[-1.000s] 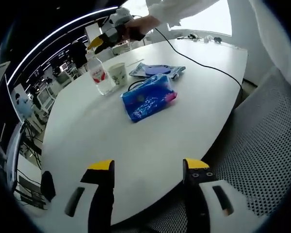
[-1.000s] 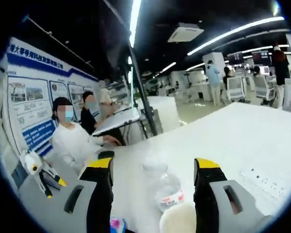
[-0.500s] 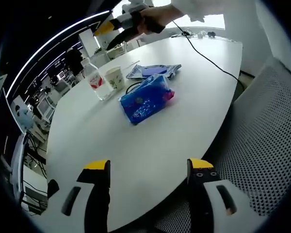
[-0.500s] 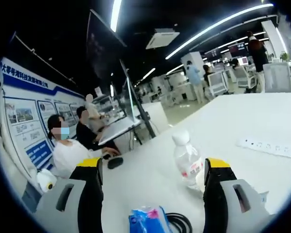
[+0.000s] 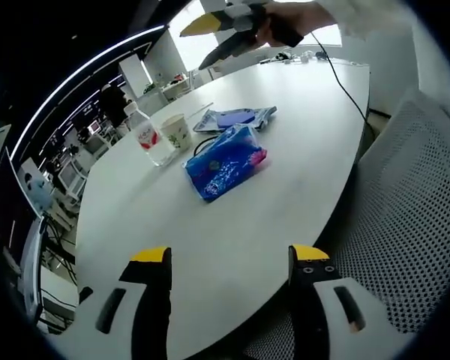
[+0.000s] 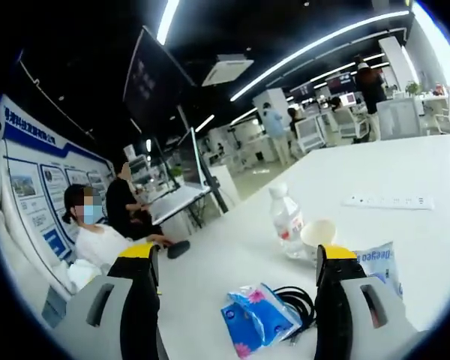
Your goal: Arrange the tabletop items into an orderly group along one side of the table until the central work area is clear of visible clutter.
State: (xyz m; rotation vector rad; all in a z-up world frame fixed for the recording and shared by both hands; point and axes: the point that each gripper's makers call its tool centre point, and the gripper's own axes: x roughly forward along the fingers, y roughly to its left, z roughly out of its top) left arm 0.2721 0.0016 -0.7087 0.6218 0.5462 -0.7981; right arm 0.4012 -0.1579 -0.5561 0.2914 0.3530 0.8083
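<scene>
Your right gripper (image 5: 232,30) has gone up higher than it was a second ago. Now it looks down on the whole pile of things, where before it was low and close by the bottle. Your left gripper (image 5: 229,259) has hardly moved at all.

Both grippers are open and hold nothing. You can see a wide gap between the yellow tips in the left gripper view. It is the same for the right gripper (image 6: 236,255) in its own view.

Use the blue tissue pack (image 5: 225,159) as your marker. It lies in the middle part of the white table (image 5: 172,232). The paper cup (image 5: 177,132) stands just behind it, on the far side from your left gripper. The water bottle (image 5: 148,135) stands right beside the cup. A flat blue packet (image 5: 232,118) lies behind the pack too, next to the cup. A black cable (image 6: 296,300) curls against the pack.

The tissue pack lies straight ahead of your left gripper, but well apart from it, with bare table between. Its long side runs across, tilted up toward the flat packet. Your right gripper hangs above the far side of the pile, so I think it is the nearer one. It would have to come down to the tissue pack (image 6: 259,319) or the bottle (image 6: 287,221) first.
</scene>
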